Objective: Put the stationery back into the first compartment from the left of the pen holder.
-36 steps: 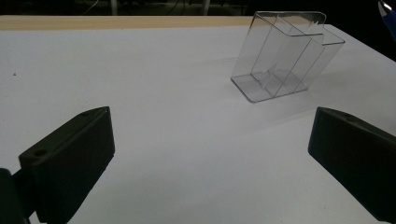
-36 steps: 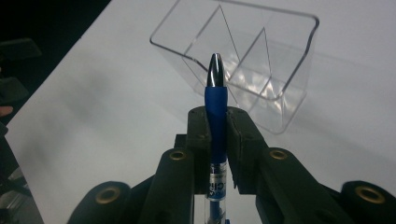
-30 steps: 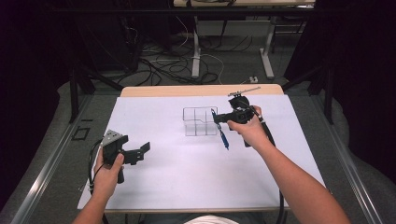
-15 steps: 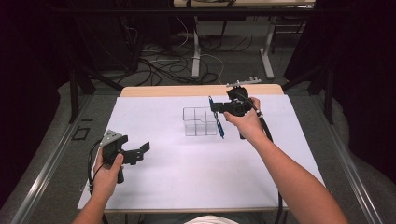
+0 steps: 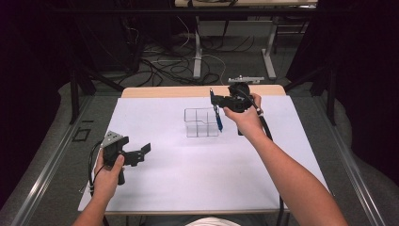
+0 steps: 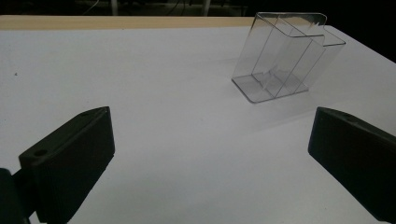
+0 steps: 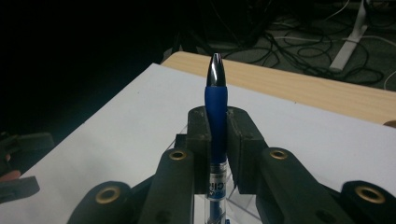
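A blue pen (image 7: 215, 107) with a silver tip stands upright between the pads of my right gripper (image 7: 215, 135), which is shut on it. From the high view, that right gripper (image 5: 217, 101) hovers over the right side of a clear plastic divided holder (image 5: 201, 123) in the middle of the white sheet, and the pen (image 5: 217, 115) hangs down beside the holder's right compartment. My left gripper (image 5: 143, 150) is open at the front left of the table, with nothing between its jaws. In the left gripper view the clear holder (image 6: 285, 60) stands ahead and to the right.
The white sheet (image 5: 160, 174) covers most of the wooden table (image 5: 188, 90). Behind the table the dark floor carries loose cables (image 5: 164, 61) and table legs. A metal rail (image 5: 42, 169) runs along the left side.
My right gripper has risen with the pen and shifted back over the holder; the pen now hangs more upright. The left gripper has stayed where it was.
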The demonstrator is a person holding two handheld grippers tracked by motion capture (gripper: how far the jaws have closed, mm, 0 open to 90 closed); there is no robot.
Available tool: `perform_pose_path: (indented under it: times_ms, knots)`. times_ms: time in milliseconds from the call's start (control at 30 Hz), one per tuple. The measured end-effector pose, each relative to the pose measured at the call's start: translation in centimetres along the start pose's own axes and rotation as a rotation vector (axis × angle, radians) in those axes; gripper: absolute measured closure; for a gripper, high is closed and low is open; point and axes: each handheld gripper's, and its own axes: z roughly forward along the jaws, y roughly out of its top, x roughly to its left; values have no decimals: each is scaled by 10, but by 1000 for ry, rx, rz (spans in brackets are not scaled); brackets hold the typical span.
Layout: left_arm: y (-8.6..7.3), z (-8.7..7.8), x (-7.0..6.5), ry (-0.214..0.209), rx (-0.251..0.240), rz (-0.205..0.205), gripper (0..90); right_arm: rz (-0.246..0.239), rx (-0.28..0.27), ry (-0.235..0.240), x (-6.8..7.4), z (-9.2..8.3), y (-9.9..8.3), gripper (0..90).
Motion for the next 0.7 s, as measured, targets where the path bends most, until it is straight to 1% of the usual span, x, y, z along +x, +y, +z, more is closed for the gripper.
perform_pose_path:
  times_ms: [133, 167, 200, 233, 500, 700]
  knots:
    - [0, 0, 0, -1, 0, 2, 7, -16, -39, -15, 2, 2, 4, 800]
    - [0, 0, 0, -1, 0, 2, 7, -10, -40, -18, 3, 2, 5, 800]
    - [0, 0, 0, -1, 0, 2, 7, -20, -54, -19, 3, 4, 7, 800]
    - [0, 0, 0, 0, 0, 1, 7, -12, -54, -24, 4, 4, 8, 801]
    - [0, 0, 1, 0, 0, 4, 7, -44, -79, -37, 13, 15, 17, 801]
    - [1, -1, 1, -1, 0, 3, 7, -56, -106, -49, 19, 23, 22, 800]
